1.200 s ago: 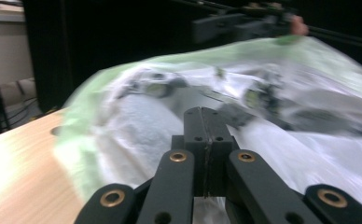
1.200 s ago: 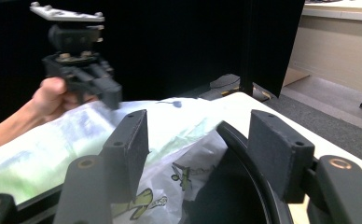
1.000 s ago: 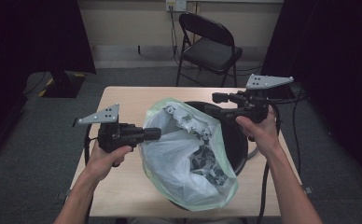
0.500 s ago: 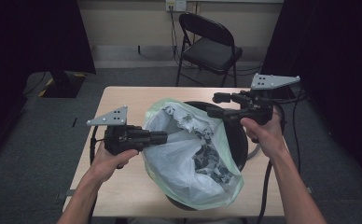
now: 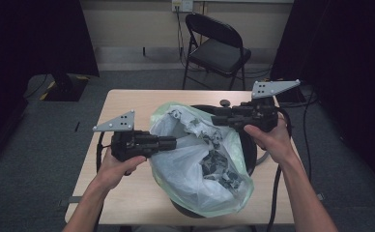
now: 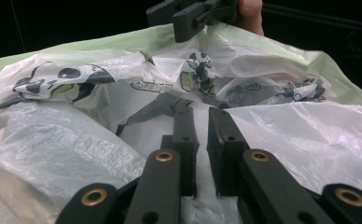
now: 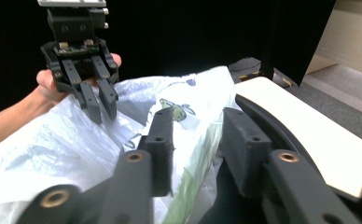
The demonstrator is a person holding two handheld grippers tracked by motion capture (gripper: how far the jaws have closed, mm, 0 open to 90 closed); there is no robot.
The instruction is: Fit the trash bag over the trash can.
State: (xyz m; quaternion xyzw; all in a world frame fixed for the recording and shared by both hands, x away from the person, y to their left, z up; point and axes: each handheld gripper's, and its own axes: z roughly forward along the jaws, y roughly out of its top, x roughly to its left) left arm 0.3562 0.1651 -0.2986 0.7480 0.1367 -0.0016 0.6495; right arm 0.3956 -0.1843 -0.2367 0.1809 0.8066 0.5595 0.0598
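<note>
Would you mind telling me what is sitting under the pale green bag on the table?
A black round bin shows beneath the green bag, its rim curving out on the right and near edge. The bag covers the rest, so the bin's inside cannot be seen.

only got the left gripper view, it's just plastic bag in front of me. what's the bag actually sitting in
Observer: In the high view the bag is draped in a round black bin that stands on the tan table.
Operator: ok and is the right gripper closed on the rim
Observer: No. In the right gripper view the right gripper has its jaws open, with the bag's green rim lying between them.
</note>
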